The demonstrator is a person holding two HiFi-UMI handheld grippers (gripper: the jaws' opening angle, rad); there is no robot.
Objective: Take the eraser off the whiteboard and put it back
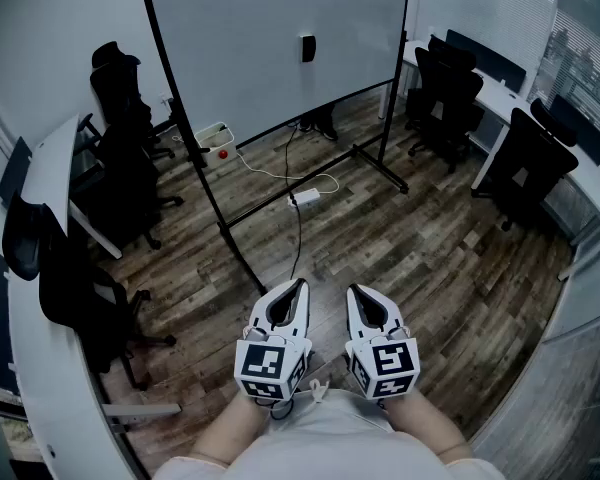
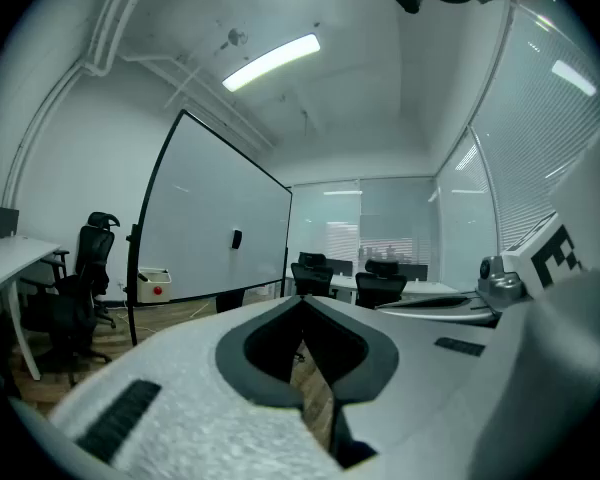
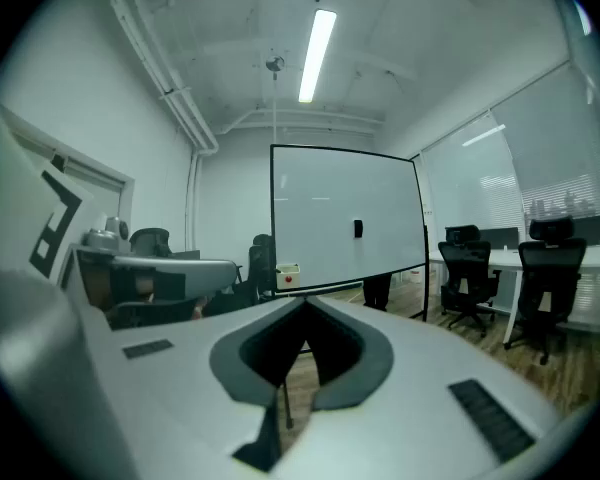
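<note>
on the plank floor (image 1: pixel 420 268), a whiteboard (image 1: pixel 270 48) stands among black chairs (image 1: pixel 445 98).

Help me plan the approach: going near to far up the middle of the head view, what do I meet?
The left gripper and right gripper side by side, both shut → white adapter on the floor cable → whiteboard, with the eraser on it.
</note>
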